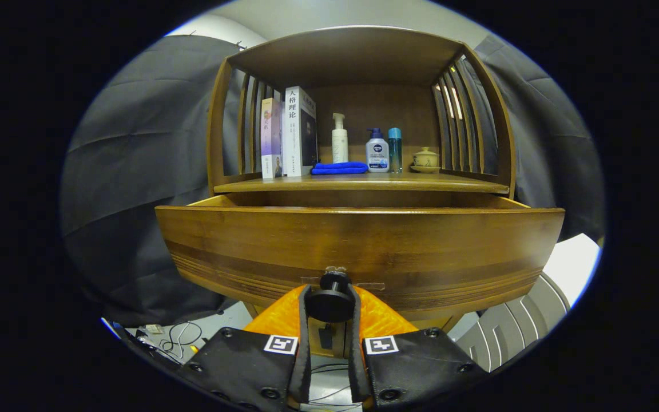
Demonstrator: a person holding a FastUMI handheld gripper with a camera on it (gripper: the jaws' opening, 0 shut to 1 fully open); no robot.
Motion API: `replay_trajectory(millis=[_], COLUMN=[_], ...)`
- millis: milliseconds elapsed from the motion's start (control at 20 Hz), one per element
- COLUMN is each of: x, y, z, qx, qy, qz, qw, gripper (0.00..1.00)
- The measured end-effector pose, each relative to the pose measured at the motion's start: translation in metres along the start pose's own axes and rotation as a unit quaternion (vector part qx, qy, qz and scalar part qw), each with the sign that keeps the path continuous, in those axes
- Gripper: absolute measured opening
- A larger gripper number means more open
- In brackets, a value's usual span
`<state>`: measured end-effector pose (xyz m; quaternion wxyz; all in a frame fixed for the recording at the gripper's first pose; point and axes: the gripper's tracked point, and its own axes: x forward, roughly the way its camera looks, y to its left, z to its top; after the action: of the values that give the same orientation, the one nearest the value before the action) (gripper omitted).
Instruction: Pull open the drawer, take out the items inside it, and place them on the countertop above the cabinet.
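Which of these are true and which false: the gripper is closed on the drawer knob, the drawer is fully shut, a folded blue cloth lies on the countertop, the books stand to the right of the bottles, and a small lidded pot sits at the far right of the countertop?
1. The gripper is closed on the drawer knob. True: both fingers press on its sides.
2. The drawer is fully shut. False: it is pulled out, its front well forward of the cabinet.
3. A folded blue cloth lies on the countertop. True.
4. The books stand to the right of the bottles. False: they stand left of them.
5. A small lidded pot sits at the right end of the countertop. True.
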<state>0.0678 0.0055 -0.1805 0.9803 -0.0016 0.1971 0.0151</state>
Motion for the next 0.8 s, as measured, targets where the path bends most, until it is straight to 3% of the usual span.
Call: replay_trajectory(millis=[800], x=[-0.061], y=[0.015], z=[-0.023], qx=[-0.016], qy=[0.018], qz=[0.038], qw=[0.999], gripper=[0.29])
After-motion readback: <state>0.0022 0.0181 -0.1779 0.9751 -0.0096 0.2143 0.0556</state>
